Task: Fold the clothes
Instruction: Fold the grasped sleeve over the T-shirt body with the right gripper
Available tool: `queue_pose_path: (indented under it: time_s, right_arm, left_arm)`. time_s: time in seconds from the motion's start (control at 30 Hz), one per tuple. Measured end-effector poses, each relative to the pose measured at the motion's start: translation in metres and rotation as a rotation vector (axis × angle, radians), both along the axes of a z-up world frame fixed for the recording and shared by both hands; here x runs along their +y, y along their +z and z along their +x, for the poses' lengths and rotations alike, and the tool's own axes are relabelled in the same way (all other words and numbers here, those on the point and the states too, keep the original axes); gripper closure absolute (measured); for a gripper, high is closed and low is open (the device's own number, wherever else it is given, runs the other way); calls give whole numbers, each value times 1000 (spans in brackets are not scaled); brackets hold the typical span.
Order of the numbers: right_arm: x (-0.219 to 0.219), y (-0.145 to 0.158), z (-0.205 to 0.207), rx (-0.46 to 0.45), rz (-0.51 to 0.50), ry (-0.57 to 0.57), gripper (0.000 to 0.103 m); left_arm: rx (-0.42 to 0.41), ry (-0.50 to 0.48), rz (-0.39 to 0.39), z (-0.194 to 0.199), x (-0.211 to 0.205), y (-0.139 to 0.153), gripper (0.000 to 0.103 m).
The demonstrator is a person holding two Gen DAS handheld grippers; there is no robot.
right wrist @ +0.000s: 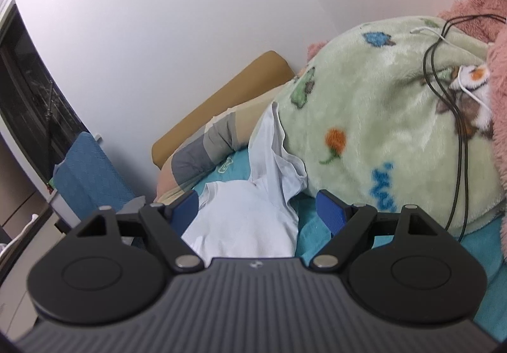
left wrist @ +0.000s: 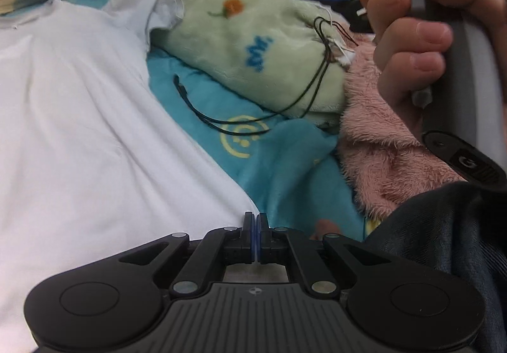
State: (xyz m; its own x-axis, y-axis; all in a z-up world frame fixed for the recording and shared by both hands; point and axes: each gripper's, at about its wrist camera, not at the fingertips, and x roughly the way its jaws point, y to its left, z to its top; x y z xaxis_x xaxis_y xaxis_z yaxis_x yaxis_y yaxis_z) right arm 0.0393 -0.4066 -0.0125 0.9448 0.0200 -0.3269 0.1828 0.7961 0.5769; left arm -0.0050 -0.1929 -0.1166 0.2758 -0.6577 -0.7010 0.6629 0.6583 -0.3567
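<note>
Left wrist view: left gripper point(left wrist: 256, 226) is pinched narrow at the white T-shirt point(left wrist: 79, 131) near hem, likely for folding; right gripper point(right wrist: 258, 210) is held wide, empty.

The pale white cotton T-shirt point(left wrist: 79, 118) lies flat on the teal printed bedsheet point(left wrist: 285, 169), and the air above it is open. Along its far right edge a bulky pale-green plush blanket with cartoon prints point(left wrist: 240, 36) is heaped, touching the shirt's sleeve, and thin black cables point(left wrist: 240, 123) trail from it onto the strip of sheet beside the shirt. A fluffy pink fleece blanket point(left wrist: 380, 150) crowds in further right. Beyond the collar, a striped grey-and-beige pillow point(right wrist: 202, 150) and tan padded headboard point(right wrist: 228, 90) close off the end.
</note>
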Motion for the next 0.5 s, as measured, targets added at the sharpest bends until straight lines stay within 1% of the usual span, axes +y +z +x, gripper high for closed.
queue_pose_path:
  time_s: [0.07, 0.1, 0.13, 0.17, 0.2, 0.23, 0.27, 0.4, 0.5]
  right_arm:
    - [2, 0, 1, 1, -12, 9, 20]
    - [2, -1, 1, 3, -13, 15, 20]
    - [3, -1, 2, 6, -14, 21, 20]
    - [4, -1, 2, 8, -16, 27, 20]
    - [5, -1, 3, 8, -19, 31, 20]
    - [6, -1, 3, 8, -23, 35, 20]
    - [7, -1, 3, 7, -26, 38, 20]
    - [12, 0, 4, -1, -40, 53, 20]
    - [18, 1, 5, -4, -64, 64, 20]
  left_arm:
    - [-10, -8, 9, -1, -4, -2, 101]
    - [-14, -7, 14, -1, -3, -1, 97]
    - [-25, 0, 21, -3, 1, 3, 87]
    - [-38, 10, 30, -5, 5, 7, 68]
    - [-47, 22, 39, -4, 9, 12, 57]
    - [-56, 40, 49, -2, 14, 17, 36]
    - [-68, 62, 60, -1, 20, 22, 24]
    - [-140, 141, 87, 11, 49, 44, 19]
    - [-217, 216, 96, 16, 68, 57, 11]
